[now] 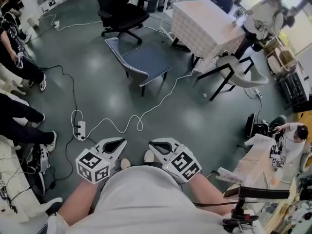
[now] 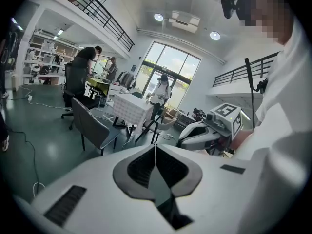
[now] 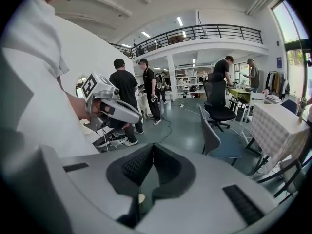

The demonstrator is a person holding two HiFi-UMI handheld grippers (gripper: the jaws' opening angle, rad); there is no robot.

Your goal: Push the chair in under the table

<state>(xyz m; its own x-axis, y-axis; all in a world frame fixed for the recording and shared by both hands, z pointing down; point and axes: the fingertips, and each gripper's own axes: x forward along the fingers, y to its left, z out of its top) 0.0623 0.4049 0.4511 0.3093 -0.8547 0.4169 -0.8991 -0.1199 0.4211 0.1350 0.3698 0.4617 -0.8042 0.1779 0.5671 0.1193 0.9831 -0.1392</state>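
Observation:
The grey-blue chair stands on the floor, pulled away from the table with a checked cloth, its backrest toward me. Both show in the left gripper view, chair and table, and in the right gripper view, chair and table. My left gripper and right gripper are held close to my body, well short of the chair. Each is shut with nothing between its jaws, as its own view confirms: left gripper, right gripper.
A white cable and a power strip lie on the floor between me and the chair. A black office chair stands behind it. A pale chair with black legs sits by the table. People stand at the left and far right.

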